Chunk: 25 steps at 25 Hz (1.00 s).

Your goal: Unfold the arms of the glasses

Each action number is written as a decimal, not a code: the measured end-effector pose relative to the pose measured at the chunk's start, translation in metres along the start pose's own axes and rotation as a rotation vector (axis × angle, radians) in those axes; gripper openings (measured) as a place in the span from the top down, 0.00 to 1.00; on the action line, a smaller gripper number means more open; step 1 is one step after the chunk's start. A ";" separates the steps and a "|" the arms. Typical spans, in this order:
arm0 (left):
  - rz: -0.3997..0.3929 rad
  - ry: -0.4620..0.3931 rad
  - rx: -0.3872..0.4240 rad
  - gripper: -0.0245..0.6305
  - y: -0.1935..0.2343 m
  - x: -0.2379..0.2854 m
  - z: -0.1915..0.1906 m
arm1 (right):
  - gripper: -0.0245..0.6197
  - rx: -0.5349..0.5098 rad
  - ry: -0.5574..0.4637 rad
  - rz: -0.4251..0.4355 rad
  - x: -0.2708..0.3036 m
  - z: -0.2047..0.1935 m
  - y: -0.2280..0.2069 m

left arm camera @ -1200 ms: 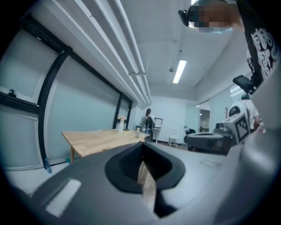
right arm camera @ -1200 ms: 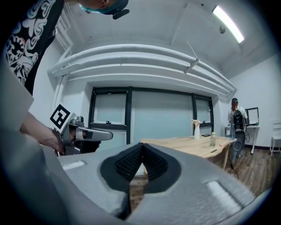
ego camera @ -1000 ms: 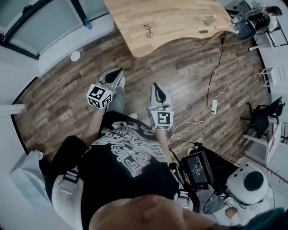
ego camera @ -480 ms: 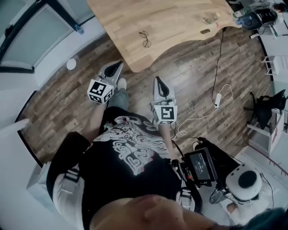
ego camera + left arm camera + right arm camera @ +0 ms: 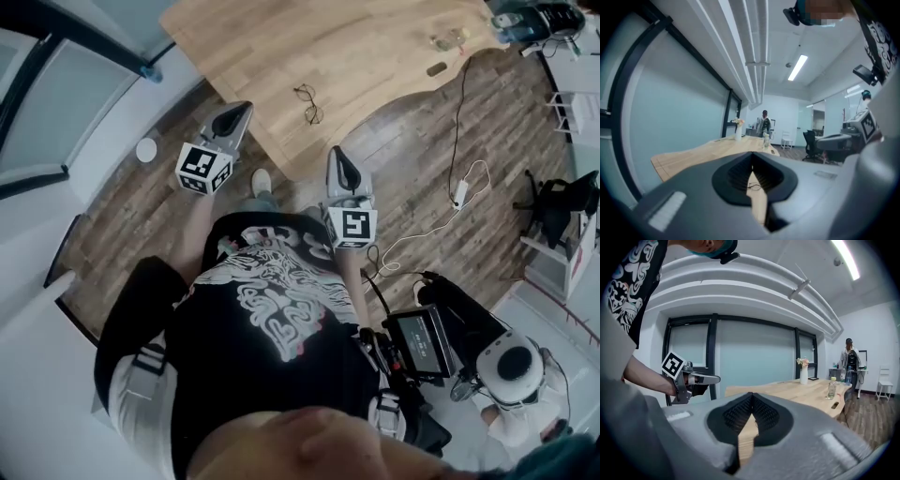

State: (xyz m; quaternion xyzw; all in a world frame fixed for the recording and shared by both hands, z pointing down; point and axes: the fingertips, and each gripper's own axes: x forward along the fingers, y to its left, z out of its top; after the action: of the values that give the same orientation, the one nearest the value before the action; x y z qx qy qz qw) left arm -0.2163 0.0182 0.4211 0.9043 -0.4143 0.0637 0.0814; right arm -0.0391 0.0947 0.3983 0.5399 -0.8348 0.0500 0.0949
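Observation:
Thin dark-framed glasses (image 5: 307, 103) lie on the wooden table (image 5: 375, 47), near its front edge. My left gripper (image 5: 246, 110) hovers at the table's left edge, left of the glasses and apart from them. Short of the table's front edge, my right gripper (image 5: 337, 155) hangs over the floor, below and right of the glasses. Both are shut with nothing in them. In the left gripper view the glasses (image 5: 752, 186) show small through the gap below the closed jaws. The right gripper view shows the left gripper (image 5: 717, 378) held out beside the table (image 5: 797, 392).
A bottle (image 5: 450, 39) and a small dark object (image 5: 436, 68) sit at the table's far right. A vase of flowers (image 5: 737, 130) stands at the far end, and a person (image 5: 764, 123) stands beyond. On the floor lie a power strip with cable (image 5: 459, 195) and a white disc (image 5: 146, 149).
The person has stepped toward the table, so the table and glasses are nearer. Both grippers have moved forward; the left one now reaches the table's edge. Both stay shut.

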 end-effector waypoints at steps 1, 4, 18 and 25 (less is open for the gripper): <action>-0.012 0.005 0.003 0.98 0.006 0.006 0.000 | 0.96 0.001 0.004 -0.018 0.007 0.001 -0.003; -0.058 0.026 0.023 0.98 0.013 0.022 -0.005 | 0.96 0.016 0.015 -0.062 0.018 -0.003 -0.013; -0.211 0.094 0.061 0.98 -0.009 0.081 -0.015 | 0.96 0.077 0.044 -0.106 0.045 -0.026 -0.038; -0.302 0.170 0.185 0.98 -0.027 0.110 -0.027 | 0.96 0.085 0.069 -0.113 0.052 -0.035 -0.054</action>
State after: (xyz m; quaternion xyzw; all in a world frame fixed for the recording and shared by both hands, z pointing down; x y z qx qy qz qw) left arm -0.1260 -0.0404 0.4655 0.9511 -0.2578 0.1649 0.0412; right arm -0.0069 0.0327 0.4429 0.5876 -0.7965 0.0985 0.1032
